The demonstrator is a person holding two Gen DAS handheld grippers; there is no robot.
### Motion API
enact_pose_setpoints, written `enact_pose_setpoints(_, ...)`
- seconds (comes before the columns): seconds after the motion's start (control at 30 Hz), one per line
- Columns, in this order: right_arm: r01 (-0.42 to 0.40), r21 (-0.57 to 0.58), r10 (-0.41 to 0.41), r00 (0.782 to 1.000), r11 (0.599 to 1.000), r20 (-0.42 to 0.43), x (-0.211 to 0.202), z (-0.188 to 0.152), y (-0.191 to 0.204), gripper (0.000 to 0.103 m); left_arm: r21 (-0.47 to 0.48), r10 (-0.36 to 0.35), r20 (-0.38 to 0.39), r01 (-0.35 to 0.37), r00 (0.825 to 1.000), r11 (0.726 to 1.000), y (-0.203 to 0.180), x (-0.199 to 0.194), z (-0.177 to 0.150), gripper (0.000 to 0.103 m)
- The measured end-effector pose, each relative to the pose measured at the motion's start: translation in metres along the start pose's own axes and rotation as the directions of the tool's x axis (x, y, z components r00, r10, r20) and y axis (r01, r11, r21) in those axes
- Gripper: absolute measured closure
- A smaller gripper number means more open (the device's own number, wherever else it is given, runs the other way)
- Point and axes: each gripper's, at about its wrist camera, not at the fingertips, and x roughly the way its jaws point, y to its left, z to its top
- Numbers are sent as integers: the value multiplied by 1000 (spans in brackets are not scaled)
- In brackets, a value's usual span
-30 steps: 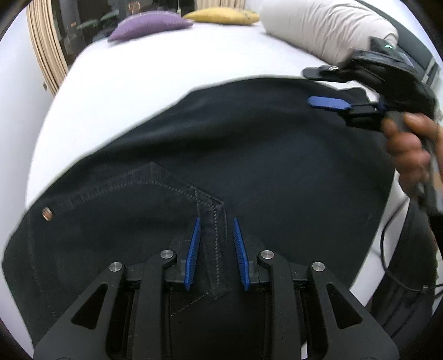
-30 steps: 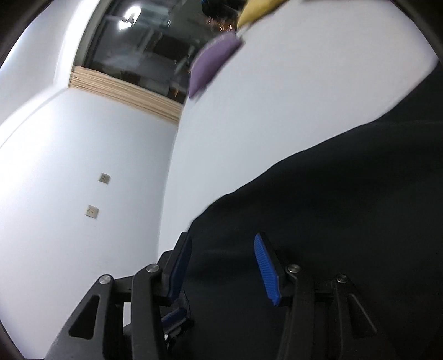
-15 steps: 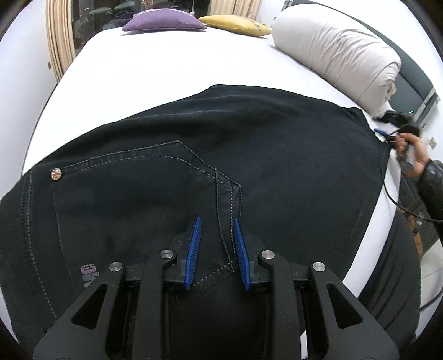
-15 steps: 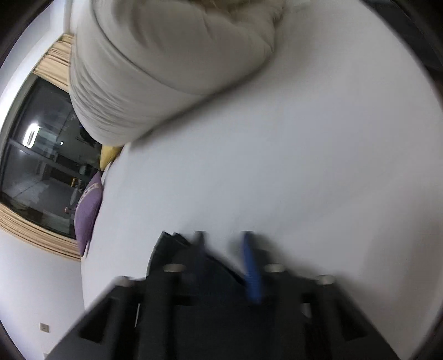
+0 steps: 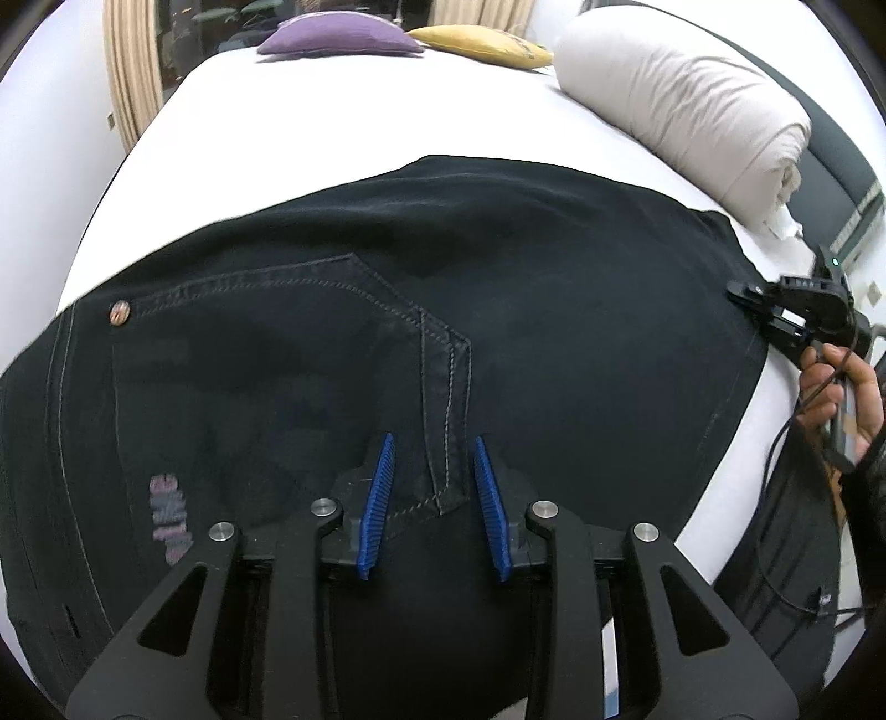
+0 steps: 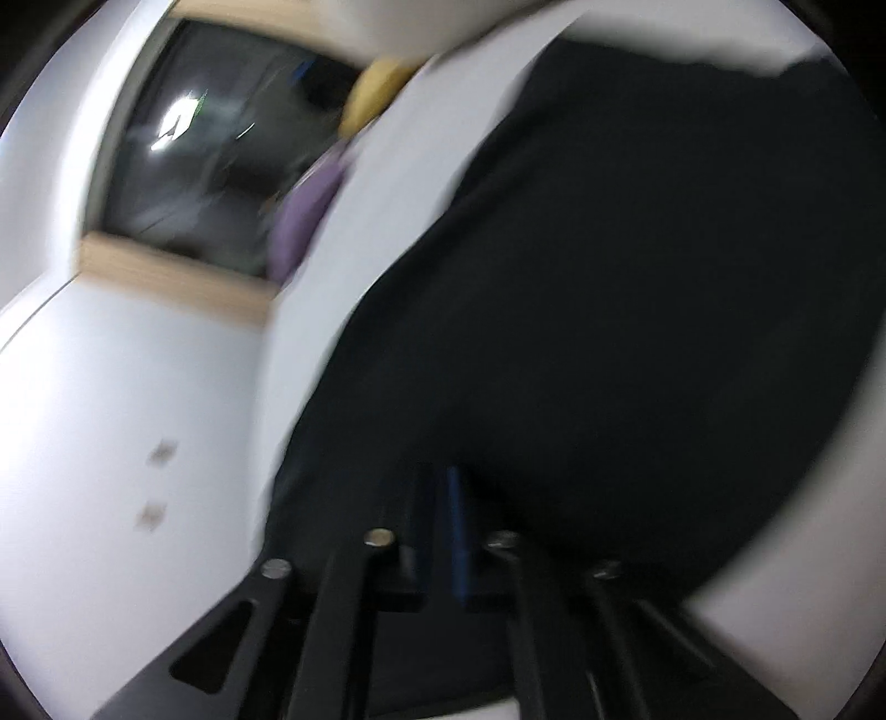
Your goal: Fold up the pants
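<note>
Black jeans (image 5: 498, 310) lie spread across the white bed (image 5: 310, 127), with a stitched back pocket and a copper rivet (image 5: 119, 313) at the left. My left gripper (image 5: 434, 487) is open, its blue pads either side of the pocket's stitched corner, low over the cloth. My right gripper (image 5: 775, 310) shows at the right edge of the left wrist view, at the far hem of the jeans. In the blurred right wrist view my right gripper (image 6: 440, 526) has its jaws nearly together over the black cloth (image 6: 609, 310); whether cloth is between them is unclear.
A rolled white duvet (image 5: 681, 105) lies along the bed's right side. A purple cushion (image 5: 338, 41) and a yellow cushion (image 5: 482, 47) sit at the far end. A dark window with curtains is behind. Cables hang off the bed's right edge (image 5: 786, 554).
My right gripper swung away past the duvet, then came back to the jeans' right hem with its jaws closer together. My left gripper stayed at the pocket, the view shifting slightly.
</note>
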Motion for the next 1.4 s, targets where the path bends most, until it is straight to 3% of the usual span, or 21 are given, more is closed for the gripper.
enact_pose_setpoints(0.07, 149, 27, -150, 985, 989, 80, -30, 13, -4, 103, -11, 6, 3, -6, 1000, 1000, 0, -2, -2, 74)
enact_pose_setpoints(0.1, 216, 39, -219, 969, 976, 116, -49, 12, -7, 92, -12, 13, 6, -13, 1000, 1000, -2, -2, -3, 74)
enact_pose_setpoints(0.13, 263, 58, -268, 951, 963, 155, -67, 13, -9, 67, -11, 19, 7, -18, 1000, 1000, -2, -3, -4, 73)
enact_pose_setpoints(0.2, 268, 106, -286, 932, 958, 224, -95, 15, -13, 35, -9, 26, 8, -26, 1000, 1000, -4, -2, -4, 72)
enact_pose_setpoints(0.23, 243, 117, -264, 936, 963, 234, -102, 12, -14, 35, -10, 24, 7, -24, 1000, 1000, -5, -3, -4, 69)
enact_pose_setpoints(0.3, 162, 144, -190, 958, 976, 215, -133, -12, -39, 35, -13, -3, 4, 3, 1000, 1000, -6, -3, -4, 58)
enact_pose_setpoints(0.37, 136, 171, -167, 968, 976, 185, -119, -5, -44, 35, -1, 3, 3, -3, 1000, 1000, -10, -2, -4, 53)
enact_pose_setpoints(0.43, 117, 209, -151, 976, 971, 156, -90, 12, -24, 35, 22, 8, 0, -8, 1000, 1000, -15, -2, -6, 48)
enact_pose_setpoints(0.53, 104, 237, -142, 978, 966, 150, -78, 13, -43, 35, 17, 3, -2, -3, 1000, 1000, -15, -5, -9, 47)
enact_pose_setpoints(0.6, 68, 242, -110, 980, 968, 167, -56, 40, -15, 35, 10, -2, -4, 2, 1000, 1000, -13, -5, -8, 47)
enact_pose_setpoints(0.77, -20, 265, -24, 987, 964, 162, -54, 53, -20, 40, -37, -34, -1, 34, 999, 999, -8, -7, -7, 46)
enact_pose_setpoints(0.97, -114, 309, 57, 981, 944, 187, -22, 77, -21, 54, -107, -84, 11, 84, 996, 991, 2, -7, -2, 45)
enact_pose_setpoints(1.03, -139, 328, 74, 976, 935, 203, -12, 85, -25, 68, -120, -95, 13, 96, 995, 988, 4, -7, -1, 46)
enact_pose_setpoints(1.07, -157, 341, 90, 974, 927, 206, -8, 88, -29, 73, -124, -101, 13, 101, 995, 987, 5, -7, 0, 46)
enact_pose_setpoints(1.1, -165, 352, 96, 974, 921, 206, -8, 90, -32, 87, -131, -102, 16, 103, 995, 986, 6, -8, 0, 50)
enact_pose_setpoints(1.13, -167, 362, 96, 974, 917, 205, -6, 90, -35, 93, -137, -100, 15, 101, 995, 985, 8, -8, 0, 59)
enact_pose_setpoints(1.2, -173, 356, 102, 972, 918, 211, -7, 88, -35, 96, -173, -110, 18, 112, 994, 979, 14, -10, 2, 73)
enact_pose_setpoints(1.4, -101, 286, 36, 974, 953, 224, -10, 87, -20, 98, -268, -165, 84, 182, 983, 946, 32, -20, 12, 73)
